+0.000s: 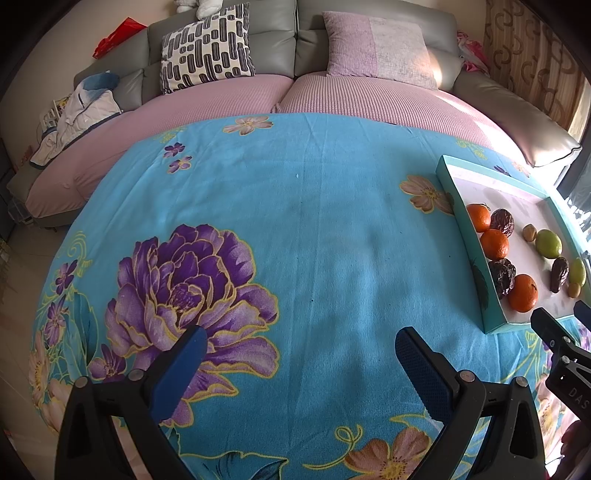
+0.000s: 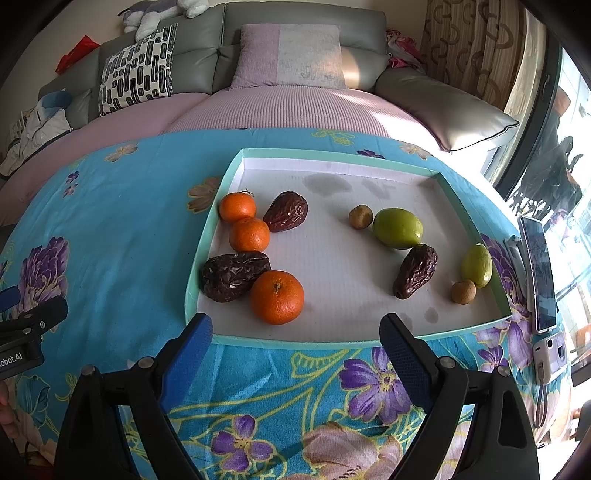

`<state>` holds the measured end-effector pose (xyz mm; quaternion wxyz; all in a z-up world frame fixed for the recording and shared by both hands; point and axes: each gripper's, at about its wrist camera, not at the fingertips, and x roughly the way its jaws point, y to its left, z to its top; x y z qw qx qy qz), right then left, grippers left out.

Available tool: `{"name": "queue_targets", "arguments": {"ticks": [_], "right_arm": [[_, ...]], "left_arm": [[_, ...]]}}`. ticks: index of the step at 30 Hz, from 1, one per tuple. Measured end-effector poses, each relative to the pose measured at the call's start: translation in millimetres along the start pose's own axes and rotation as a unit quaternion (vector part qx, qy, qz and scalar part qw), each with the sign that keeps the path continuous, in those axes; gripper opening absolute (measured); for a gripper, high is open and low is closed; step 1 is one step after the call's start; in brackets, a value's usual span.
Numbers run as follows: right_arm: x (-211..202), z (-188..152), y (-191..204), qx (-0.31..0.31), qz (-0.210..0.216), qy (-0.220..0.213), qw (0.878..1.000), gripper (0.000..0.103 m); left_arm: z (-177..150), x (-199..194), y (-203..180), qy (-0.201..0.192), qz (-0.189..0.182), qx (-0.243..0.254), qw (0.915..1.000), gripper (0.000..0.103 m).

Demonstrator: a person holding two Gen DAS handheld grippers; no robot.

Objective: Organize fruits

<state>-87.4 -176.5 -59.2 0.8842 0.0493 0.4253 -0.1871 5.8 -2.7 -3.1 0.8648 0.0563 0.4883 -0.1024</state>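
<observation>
A grey sofa (image 2: 295, 33) fills the top of both views, and below it a blue flowered cloth (image 1: 295, 221) spreads across the middle. On the cloth sits a shallow teal tray (image 2: 332, 157) — centre of the right view, right edge of the left view. Inside, at its left, lie three oranges (image 2: 277, 297) and two wrinkled dates (image 2: 232, 275); at its right, two green fruits (image 2: 397, 228), another date (image 2: 415, 271) and two small brown ones (image 2: 361, 216), perhaps longans. The right gripper (image 2: 295, 341) hangs spread wide at the tray's near rim, empty. The left gripper (image 1: 301, 350) gapes over bare cloth, holding nothing. A phone (image 2: 539, 273) stands at the right edge.
</observation>
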Motion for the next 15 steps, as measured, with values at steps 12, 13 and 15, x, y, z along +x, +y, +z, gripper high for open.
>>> {"name": "queue_targets", "arguments": {"ticks": [12, 13, 15], "right_arm": [[0.6, -0.2, 0.5, 0.0, -0.001, 0.003, 1.0, 0.092], [0.5, -0.3, 0.5, 0.0, -0.001, 0.003, 1.0, 0.092], [0.5, -0.2, 0.5, -0.001, -0.001, 0.003, 1.0, 0.092]], "left_arm": [[0.0, -3.3, -0.9, -0.005, 0.011, 0.001, 0.9999, 0.103], [0.0, -3.7, -1.2, -0.006, 0.008, 0.001, 0.9999, 0.103], [-0.4, -3.5, -1.6, -0.005, 0.0, 0.002, 1.0, 0.103]]}}
